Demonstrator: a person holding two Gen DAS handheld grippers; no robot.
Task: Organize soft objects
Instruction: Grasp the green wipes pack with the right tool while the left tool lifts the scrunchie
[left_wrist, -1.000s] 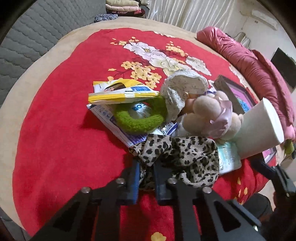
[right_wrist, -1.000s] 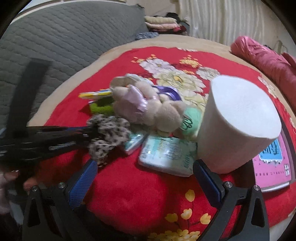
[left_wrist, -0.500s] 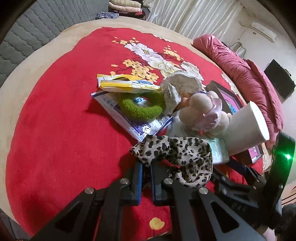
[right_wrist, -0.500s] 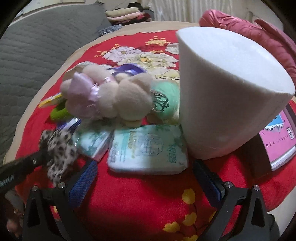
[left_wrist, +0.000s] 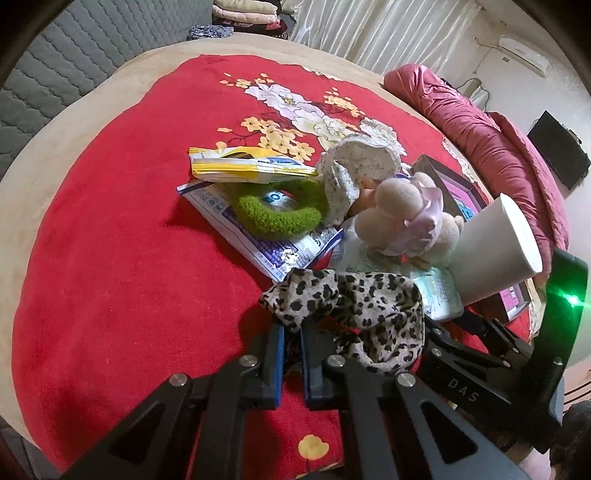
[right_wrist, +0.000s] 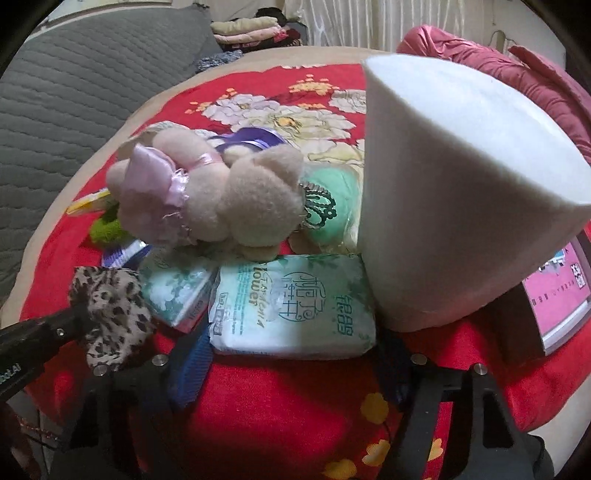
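Surface: red floral blanket (left_wrist: 110, 258) on a bed.
Left hand-held gripper (left_wrist: 291, 354): clamped on leopard-print cloth (left_wrist: 354, 310).
Right hand-held gripper (right_wrist: 291, 365): jaws just closing around the tissue pack (right_wrist: 291, 306), pads not yet pressing.
Next: finish closing, then lift.

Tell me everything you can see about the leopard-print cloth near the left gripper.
The leopard-print cloth is thin, soft fabric, beige with black spots, crumpled into loose folds. One edge is pinched in the left gripper, whose blue-padded jaws are shut on it. The rest bunches out ahead of the jaws and to the right, above the red blanket. Its far edge lies close to a tissue pack; whether they touch, I cannot tell.
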